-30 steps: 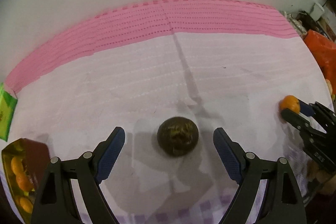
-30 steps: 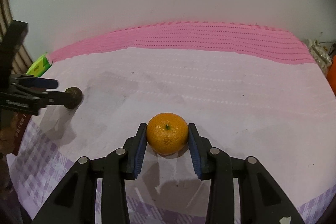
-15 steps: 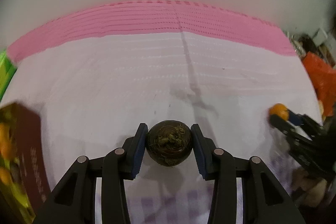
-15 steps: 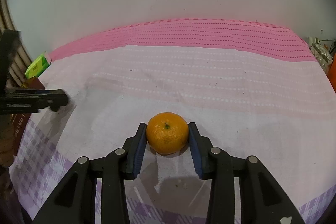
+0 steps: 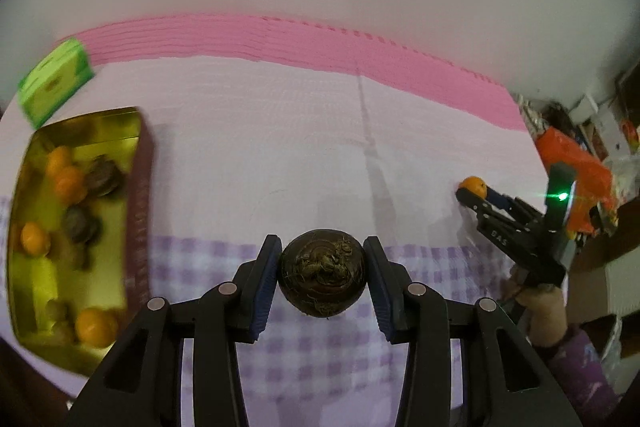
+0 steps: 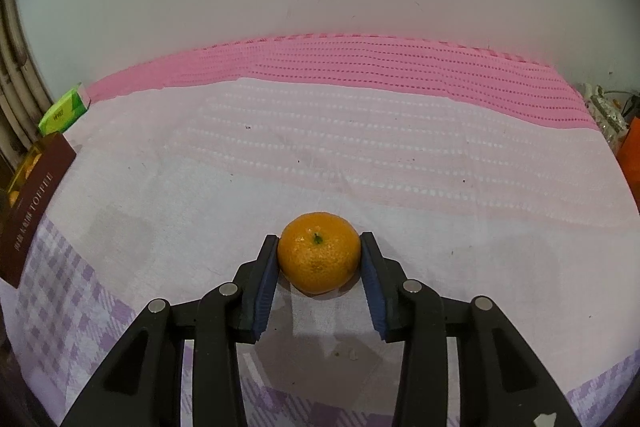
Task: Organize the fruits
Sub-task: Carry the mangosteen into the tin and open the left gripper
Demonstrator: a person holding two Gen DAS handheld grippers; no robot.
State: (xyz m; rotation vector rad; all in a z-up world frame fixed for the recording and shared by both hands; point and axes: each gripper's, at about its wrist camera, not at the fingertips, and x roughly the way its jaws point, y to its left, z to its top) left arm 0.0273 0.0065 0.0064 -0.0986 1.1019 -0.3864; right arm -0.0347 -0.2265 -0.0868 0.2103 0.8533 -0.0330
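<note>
My left gripper (image 5: 322, 273) is shut on a dark brown round fruit (image 5: 322, 273) and holds it above the cloth. A gold tin (image 5: 120, 223) at the left holds several oranges and dark fruits. My right gripper (image 6: 319, 258) is shut on an orange (image 6: 319, 258) that sits on the cloth. In the left wrist view the right gripper (image 5: 476, 193) with its orange (image 5: 473, 184) is at the far right. In the right wrist view the tin's brown side (image 6: 30, 215) is at the left edge.
A pink and white cloth (image 6: 360, 155) with a purple checked border covers the table. A green pack (image 5: 54, 83) lies behind the tin. An orange bag (image 5: 576, 163) and clutter are at the right edge. A white wall stands behind.
My left gripper closed on the dark fruit, lifted it and swung left, bringing the tin into view. My right gripper stays shut on the orange, almost still.
</note>
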